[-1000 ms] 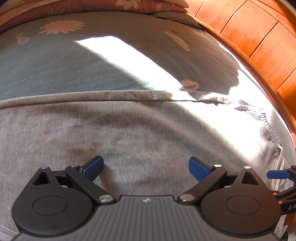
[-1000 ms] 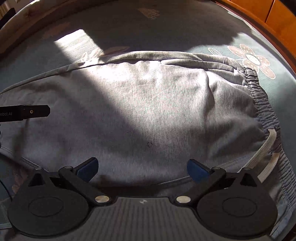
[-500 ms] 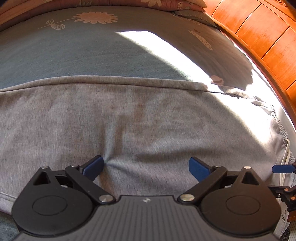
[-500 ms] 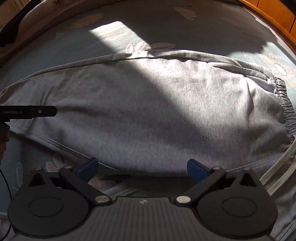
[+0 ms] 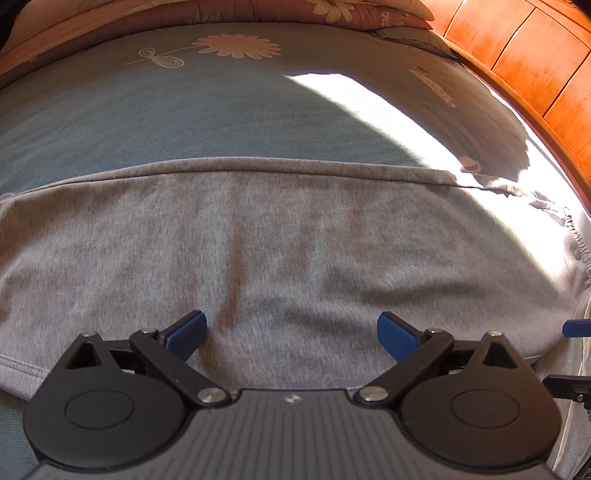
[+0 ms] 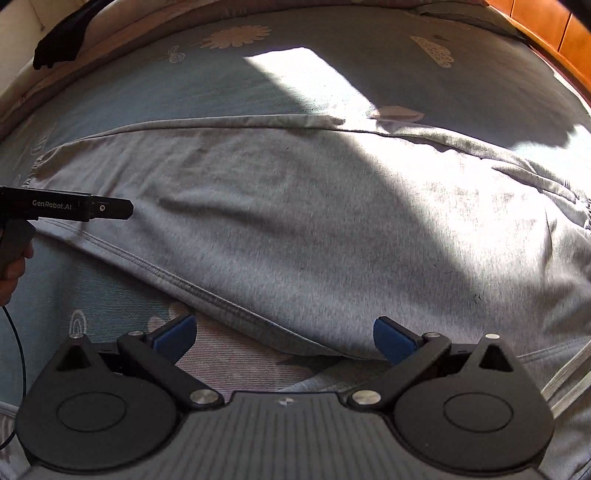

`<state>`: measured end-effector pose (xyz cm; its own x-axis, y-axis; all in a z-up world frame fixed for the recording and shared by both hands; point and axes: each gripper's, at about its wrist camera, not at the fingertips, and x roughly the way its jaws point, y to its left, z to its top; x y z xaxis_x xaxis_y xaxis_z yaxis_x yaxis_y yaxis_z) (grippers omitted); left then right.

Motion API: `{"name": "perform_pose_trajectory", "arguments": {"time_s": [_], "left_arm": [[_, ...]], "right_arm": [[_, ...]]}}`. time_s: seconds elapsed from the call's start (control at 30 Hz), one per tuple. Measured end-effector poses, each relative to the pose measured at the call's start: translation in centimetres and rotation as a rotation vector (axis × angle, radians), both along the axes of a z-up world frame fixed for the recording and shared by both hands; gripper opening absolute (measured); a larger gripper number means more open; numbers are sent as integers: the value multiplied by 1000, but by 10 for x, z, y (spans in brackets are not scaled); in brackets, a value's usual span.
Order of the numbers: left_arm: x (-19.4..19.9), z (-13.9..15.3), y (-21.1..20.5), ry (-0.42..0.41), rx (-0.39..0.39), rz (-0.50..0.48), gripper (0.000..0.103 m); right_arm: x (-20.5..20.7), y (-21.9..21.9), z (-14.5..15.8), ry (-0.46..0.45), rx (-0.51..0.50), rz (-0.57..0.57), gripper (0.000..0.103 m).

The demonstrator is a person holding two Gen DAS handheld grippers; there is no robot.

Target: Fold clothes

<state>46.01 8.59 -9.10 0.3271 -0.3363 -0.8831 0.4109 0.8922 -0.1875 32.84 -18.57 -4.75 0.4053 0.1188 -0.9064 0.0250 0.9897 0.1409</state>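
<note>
Blue flowered bedsheet (image 5: 184, 122) carries grey trousers (image 5: 295, 251); both grippers spread wide, left gripper (image 6: 110, 208) labelled "GenRobot.AI".

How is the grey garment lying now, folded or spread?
Mostly spread: the garment lies flat across the bed, with only a narrow fold along its far edge. No full fold yet.

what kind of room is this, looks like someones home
Most likely a bedroom in a home. Grey pants lie spread on a bed with a blue flower-print sheet, a wooden headboard runs along one side, and folded floral bedding sits at the far edge.
</note>
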Motion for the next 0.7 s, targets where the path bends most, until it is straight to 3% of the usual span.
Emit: {"name": "perform_pose_trajectory", "arguments": {"time_s": [0.17, 0.27, 0.47, 0.6, 0.7], "left_arm": [[-4, 13, 4, -52, -50, -4, 99], [1, 1, 8, 9, -27, 11, 99], [-6, 15, 9, -22, -32, 14, 99], [-8, 1, 16, -4, 47, 16, 99], [-12, 8, 26, -4, 30, 64, 99]], "right_arm": [[-2, 9, -1, 8, 5, 7, 103], [-2, 14, -4, 18, 7, 9, 103], [-2, 25, -4, 23, 10, 31, 103], [-3, 33, -6, 38, 18, 36, 103], [-5, 41, -5, 39, 15, 67, 103]]}}
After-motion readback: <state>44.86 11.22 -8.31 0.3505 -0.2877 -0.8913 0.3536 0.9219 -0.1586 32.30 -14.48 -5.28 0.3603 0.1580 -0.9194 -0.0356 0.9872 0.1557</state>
